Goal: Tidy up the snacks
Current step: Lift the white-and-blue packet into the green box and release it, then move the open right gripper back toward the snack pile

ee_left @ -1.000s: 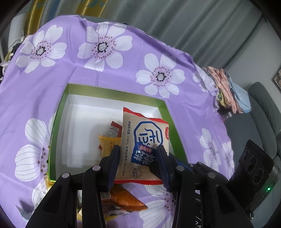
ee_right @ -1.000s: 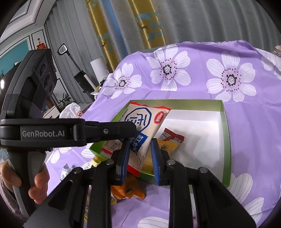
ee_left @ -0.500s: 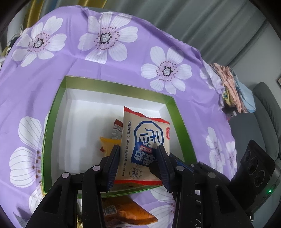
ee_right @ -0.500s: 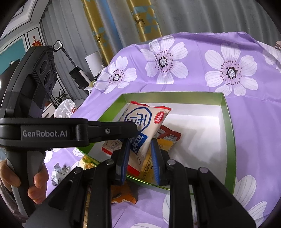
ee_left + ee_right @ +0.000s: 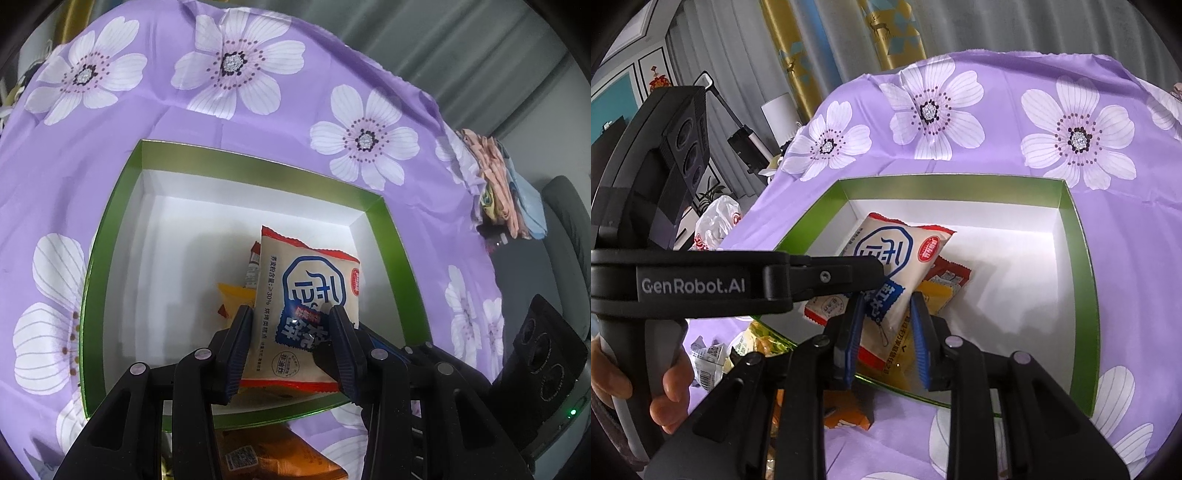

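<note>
Two blue-padded fingers of the left gripper [image 5: 291,341] clamp a cream biscuit packet [image 5: 308,295], held over the white floor of a green-rimmed box [image 5: 122,206]; beneath it lie a yellow packet [image 5: 234,295] and a red-edged packet [image 5: 253,264]. An orange packet [image 5: 258,454] sits outside on the purple floral cloth [image 5: 155,110]

From the right wrist, the right gripper [image 5: 886,339] has its fingers apart around the packet's corner [image 5: 890,266]; whether they grip it I cannot tell. A hand [image 5: 635,380] holds the left gripper's handle
</note>
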The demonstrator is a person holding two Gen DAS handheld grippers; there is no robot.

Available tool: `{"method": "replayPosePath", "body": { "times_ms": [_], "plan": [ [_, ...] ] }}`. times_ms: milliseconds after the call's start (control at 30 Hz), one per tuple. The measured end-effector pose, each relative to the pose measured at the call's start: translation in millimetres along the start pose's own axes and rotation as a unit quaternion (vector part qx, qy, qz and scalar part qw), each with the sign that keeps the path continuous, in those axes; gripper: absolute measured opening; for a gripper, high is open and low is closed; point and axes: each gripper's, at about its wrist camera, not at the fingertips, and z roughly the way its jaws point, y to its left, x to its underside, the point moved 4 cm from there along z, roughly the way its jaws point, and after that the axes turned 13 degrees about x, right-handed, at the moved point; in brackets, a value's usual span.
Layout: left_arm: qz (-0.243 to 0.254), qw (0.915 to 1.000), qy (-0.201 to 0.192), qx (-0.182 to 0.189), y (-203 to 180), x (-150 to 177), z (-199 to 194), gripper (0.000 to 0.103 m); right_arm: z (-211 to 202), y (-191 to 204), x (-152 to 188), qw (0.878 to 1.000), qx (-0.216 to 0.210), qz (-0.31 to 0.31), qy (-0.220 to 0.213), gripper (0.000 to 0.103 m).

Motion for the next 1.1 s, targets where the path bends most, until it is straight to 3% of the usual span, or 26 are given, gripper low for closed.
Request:
{"method": "replayPosePath", "body": {
  "times_ms": [200, 333, 500, 567, 867, 900, 933, 1100],
  "plan": [
    [0.001, 0.9998, -0.004, -0.019, 3, 0, -1, 0.042, 1, 1, 0, 1.000, 0.003, -0.002, 0.002, 0.033],
    [-0.004, 0.9996, -0.012, -0.025, 6, -1, -6, 0.070, -2, 0, 0, 1.000, 0.007, 0.001, -0.003, 0.040],
    [-0.007, 0.9995, -0.021, -0.023, 4, -2, -19, 0.074, -12, -3, -2, 1.000, 0.022, 0.006, -0.012, 0.049],
    [-0.006, 0.9995, -0.024, -0.019, 1, -2, -25, 0.080, -21, -4, -2, 0.999, 0.027, 0.010, -0.019, 0.056],
    [0.009, 0.9994, -0.033, 0.003, -21, 13, -57, 0.082, -63, -14, 5, 0.995, 0.072, 0.044, -0.047, 0.093],
    [0.007, 0.9994, -0.031, 0.009, -22, 18, -60, 0.090, -68, -17, 7, 0.995, 0.075, 0.052, -0.047, 0.097],
    [0.005, 0.9994, -0.030, 0.014, -23, 22, -62, 0.099, -71, -19, 9, 0.994, 0.077, 0.057, -0.046, 0.099],
    [-0.009, 0.9989, -0.031, 0.034, -25, 43, -77, 0.101, -87, -22, 24, 0.993, 0.087, 0.067, -0.034, 0.100]
  ]
}}
